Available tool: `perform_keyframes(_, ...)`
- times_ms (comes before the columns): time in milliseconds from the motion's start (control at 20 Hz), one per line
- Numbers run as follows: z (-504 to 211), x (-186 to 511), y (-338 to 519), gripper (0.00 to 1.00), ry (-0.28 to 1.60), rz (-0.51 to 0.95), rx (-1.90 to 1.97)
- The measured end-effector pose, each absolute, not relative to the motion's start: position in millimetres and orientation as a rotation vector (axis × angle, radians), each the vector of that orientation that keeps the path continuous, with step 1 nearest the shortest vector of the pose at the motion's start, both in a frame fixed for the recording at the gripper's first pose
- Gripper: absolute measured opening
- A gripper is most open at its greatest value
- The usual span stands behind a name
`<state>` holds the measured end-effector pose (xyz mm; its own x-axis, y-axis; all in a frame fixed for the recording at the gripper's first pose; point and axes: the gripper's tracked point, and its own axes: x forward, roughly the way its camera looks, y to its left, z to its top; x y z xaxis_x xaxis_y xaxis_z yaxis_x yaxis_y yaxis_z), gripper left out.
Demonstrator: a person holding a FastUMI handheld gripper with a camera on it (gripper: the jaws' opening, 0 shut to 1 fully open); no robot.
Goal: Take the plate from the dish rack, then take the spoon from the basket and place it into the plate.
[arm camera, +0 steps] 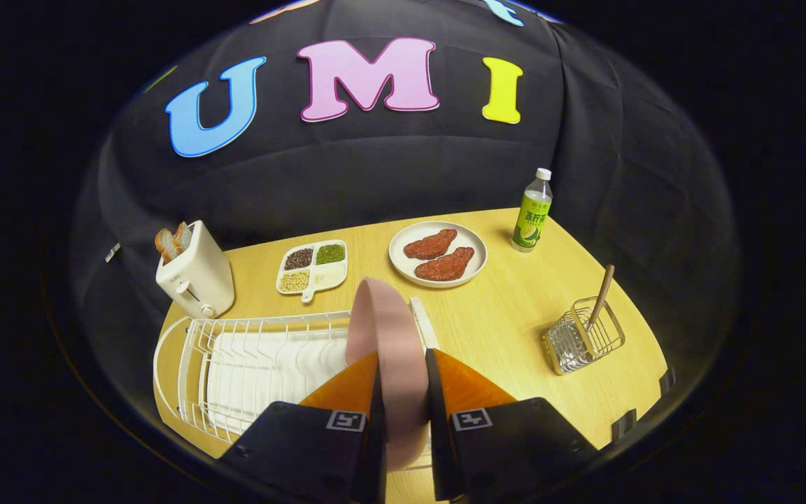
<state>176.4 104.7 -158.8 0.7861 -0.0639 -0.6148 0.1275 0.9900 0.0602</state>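
The tongs (403, 381) are clamped on the pink plate (389, 329), both fingers pressing its sides, edge-on above the white dish rack (249, 364). Off to the right on the worktop (508, 308), the spoon (600, 287) stands in its wire basket (585, 343).

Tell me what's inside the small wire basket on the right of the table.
The small wire basket holds a wooden-handled spoon, its handle leaning out over the rim. The spoon's bowl is hidden behind the wires. The tool is shut on the pink round plate above the white dish rack.
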Motion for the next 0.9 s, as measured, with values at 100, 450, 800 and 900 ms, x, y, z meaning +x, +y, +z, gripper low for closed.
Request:
perform_keyframes(100, -150, 176, 108, 0.27, 0.62, -0.125, 0.065)
perform_keyframes(450, -118, 187, 102, 0.27, 0.503, -0.212, -0.034)
perform_keyframes(800, -91, 189, 88, 0.2, 0.479, -0.159, 0.079)
perform_keyframes(900, -87, 180, 87, 0.19, 0.476, -0.091, 0.119)
